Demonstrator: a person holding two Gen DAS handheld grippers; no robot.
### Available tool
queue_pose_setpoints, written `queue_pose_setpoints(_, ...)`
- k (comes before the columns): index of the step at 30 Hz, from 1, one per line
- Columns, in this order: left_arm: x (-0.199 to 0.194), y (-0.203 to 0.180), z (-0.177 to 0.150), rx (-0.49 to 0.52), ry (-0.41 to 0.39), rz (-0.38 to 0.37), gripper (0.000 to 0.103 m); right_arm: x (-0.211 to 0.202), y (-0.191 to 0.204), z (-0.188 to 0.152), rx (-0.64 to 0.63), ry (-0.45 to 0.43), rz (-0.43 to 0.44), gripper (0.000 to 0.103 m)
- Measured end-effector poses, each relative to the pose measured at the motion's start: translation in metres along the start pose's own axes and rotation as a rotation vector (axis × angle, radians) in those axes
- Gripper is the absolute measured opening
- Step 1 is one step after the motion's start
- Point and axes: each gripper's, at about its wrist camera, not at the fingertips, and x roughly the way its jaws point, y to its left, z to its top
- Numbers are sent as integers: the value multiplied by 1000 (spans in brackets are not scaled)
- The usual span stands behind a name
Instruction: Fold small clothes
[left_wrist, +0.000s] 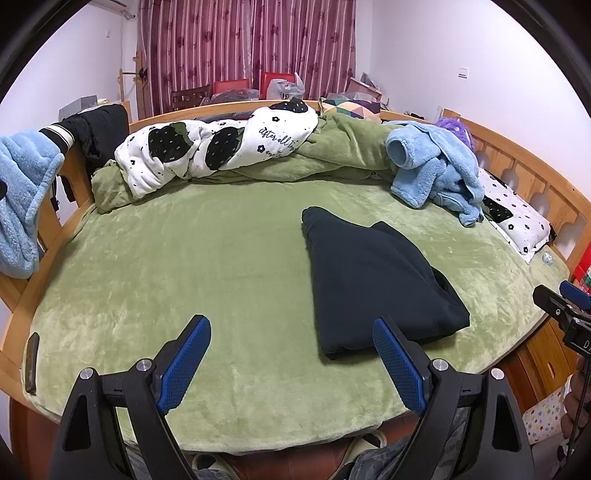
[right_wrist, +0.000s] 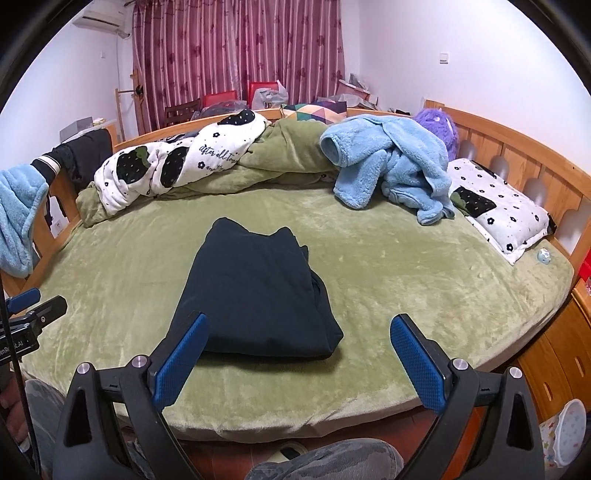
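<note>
A dark navy garment lies folded into a compact rectangle on the green bed cover; it also shows in the right wrist view. My left gripper is open and empty, held above the bed's near edge, left of the garment's near corner. My right gripper is open and empty, just in front of the garment's near edge. Each gripper shows at the edge of the other's view: the right one, the left one.
A light blue fleece garment lies crumpled at the back right by a purple plush toy. A white strawberry-print quilt and green blanket are bunched along the back. A pillow lies right. Wooden bed rails surround the mattress.
</note>
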Motion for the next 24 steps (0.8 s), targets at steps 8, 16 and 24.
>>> queue_pose_setpoints(8, -4, -1, -1, 1, 11, 3, 89, -2, -1, -1, 1, -1, -4, 97)
queue_pose_setpoints(16, -3, -2, -1, 5, 12, 2, 89, -3, -2, -1, 2, 0, -3, 97)
queue_pose_setpoints(24, -4, -2, -1, 4, 10, 2, 89, -4, -2, -1, 5, -2, -3, 97)
